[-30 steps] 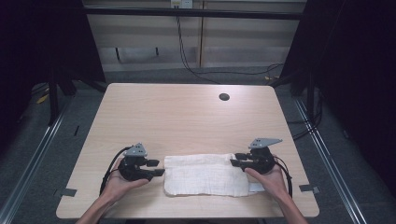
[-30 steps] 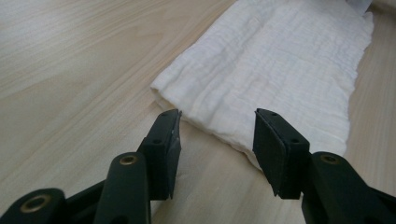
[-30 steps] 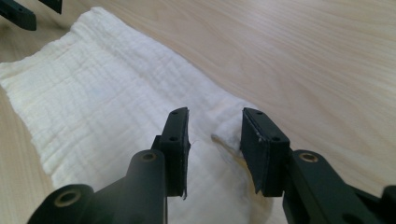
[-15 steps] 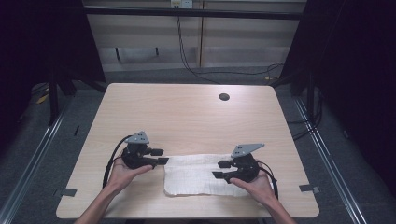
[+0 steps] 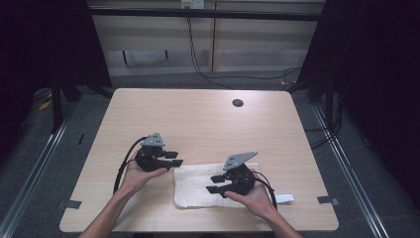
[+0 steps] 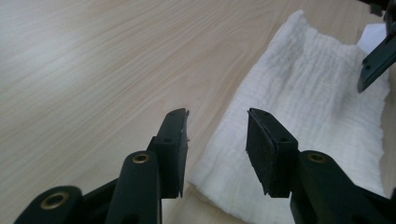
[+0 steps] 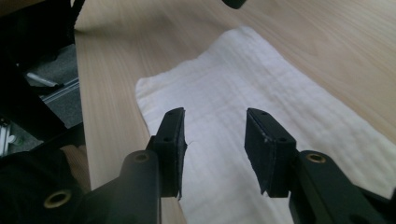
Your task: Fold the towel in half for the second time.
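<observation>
Right claw (image 5: 214, 184) moved inward over towel (image 5: 198, 186).

No text, label, brand, number or sign can be read anywhere here. A small white tag (image 5: 284, 199) lies on the table (image 5: 198, 119) just right of the cloth (image 5: 198, 186), at its near corner, but it looks blank from the high view. The cloth's weave bears no print in either gripper view. Beyond the table's far edge, a pale fitting (image 5: 192, 3) on the wall is too small and blurred to show any lettering.
</observation>
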